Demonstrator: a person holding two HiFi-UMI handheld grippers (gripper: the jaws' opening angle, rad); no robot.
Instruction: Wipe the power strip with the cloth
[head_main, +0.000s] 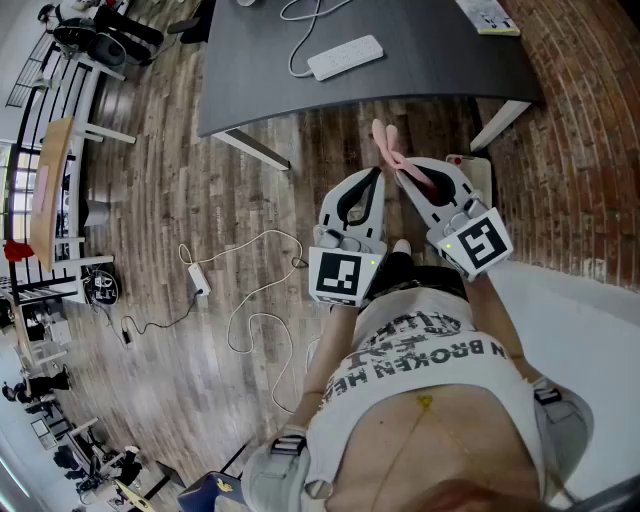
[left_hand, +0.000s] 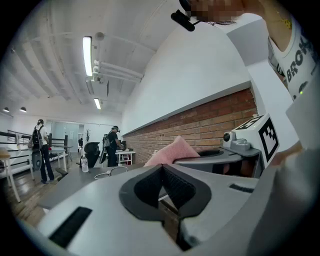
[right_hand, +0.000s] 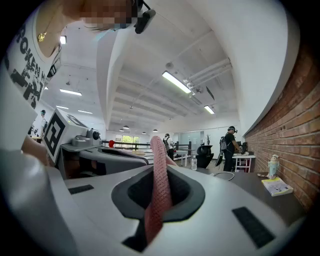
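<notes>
Looking down in the head view, the power strip (head_main: 345, 57) lies on the desk (head_main: 430, 60) near its front edge, well apart from both grippers, which are held at the person's waist. The cloth (head_main: 386, 147) pokes out of the right gripper (head_main: 402, 170), with the left gripper (head_main: 376, 175) just beside it. The left gripper view shows what the head view cannot: its jaws clenched on nothing. The right gripper view shows its jaws grasping the cloth. Wiping well probably means reaching forward and laying the cloth flat along the strip's top.
</notes>
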